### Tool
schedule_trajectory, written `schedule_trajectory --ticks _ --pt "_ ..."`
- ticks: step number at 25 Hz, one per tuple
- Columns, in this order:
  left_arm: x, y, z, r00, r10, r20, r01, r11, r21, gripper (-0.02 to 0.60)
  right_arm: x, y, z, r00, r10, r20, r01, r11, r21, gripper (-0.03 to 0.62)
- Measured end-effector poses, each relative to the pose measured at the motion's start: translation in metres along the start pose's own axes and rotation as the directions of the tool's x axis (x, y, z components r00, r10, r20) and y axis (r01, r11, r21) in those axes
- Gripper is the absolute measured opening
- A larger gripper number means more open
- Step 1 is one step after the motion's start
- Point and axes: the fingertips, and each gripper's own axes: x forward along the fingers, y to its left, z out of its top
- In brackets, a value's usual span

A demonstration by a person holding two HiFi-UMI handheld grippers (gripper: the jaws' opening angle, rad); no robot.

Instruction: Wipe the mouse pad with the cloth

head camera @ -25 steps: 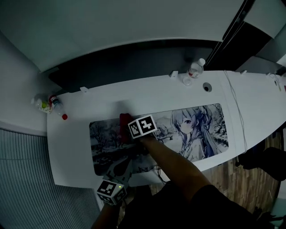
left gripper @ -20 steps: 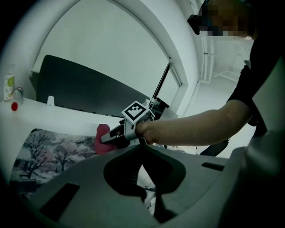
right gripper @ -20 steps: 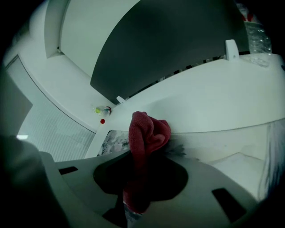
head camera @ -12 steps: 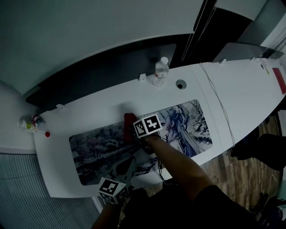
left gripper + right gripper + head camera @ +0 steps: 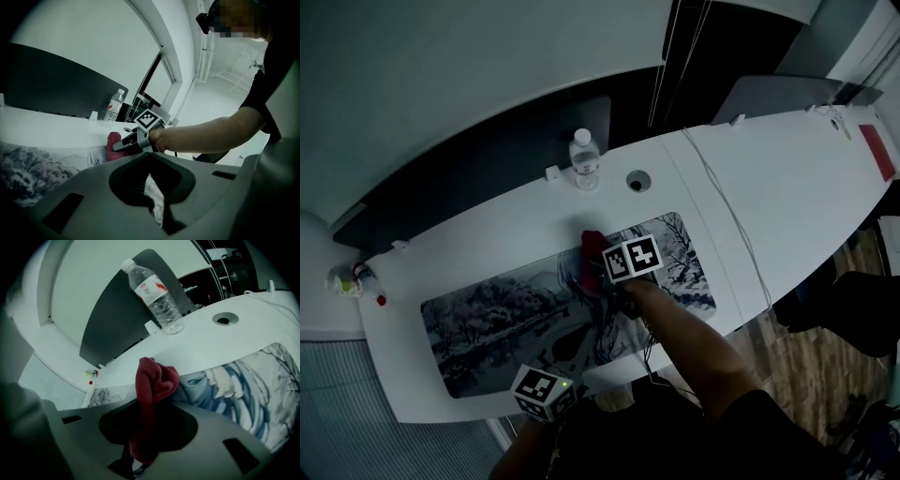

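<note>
Mouse pad (image 5: 487, 319) bears one cloth (image 5: 592, 246) clamped by right gripper (image 5: 604, 268); left gripper (image 5: 570, 345) fingers together

Rough matt red terry cloth (image 5: 154, 380) on mouse pad (image 5: 243, 376) – matt printed face. Around pad smooth white desk (image 5: 201, 341); behind pad clear glossy plastic bottle (image 5: 157, 296).

left gripper (image 5: 158, 216): jaws close together | right gripper (image 5: 120, 146): holds red cloth (image 5: 111, 142) on mouse pad (image 5: 28, 171) | bottle (image 5: 113, 107): stands on counter (image 5: 42, 129)
</note>
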Motion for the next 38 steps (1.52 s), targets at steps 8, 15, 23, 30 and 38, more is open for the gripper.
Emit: schedule_trajectory --ticks 8,15,23,30,38 --pt "0.050 -0.037 0.006 1.000 -0.014 -0.016 0.014 1.000 0.021 0.006 -0.049 -0.060 0.007 1.000 -0.013 0.015 0.013 1.000 0.017 0.107" --pt "0.082 -0.060 0.009 1.000 -0.012 -0.019 0.013 1.000 0.028 0.006 -0.078 -0.096 0.012 1.000 -0.013 0.013 0.012 1.000 0.014 0.107" --pt "0.092 -0.073 0.014 1.000 0.027 -0.010 -0.026 0.999 0.035 0.005 -0.088 -0.108 0.013 1.000 0.009 0.005 -0.009 1.000 0.010 0.107" --pt "0.068 -0.071 0.011 0.994 0.109 0.008 -0.109 0.994 0.025 0.006 -0.089 -0.109 0.014 1.000 0.026 0.015 -0.026 1.000 -0.004 0.107" --pt "0.018 -0.064 0.011 0.983 0.179 0.047 -0.180 0.983 0.020 0.006 -0.101 -0.093 0.005 0.997 -0.002 0.077 0.004 0.999 -0.033 0.107"
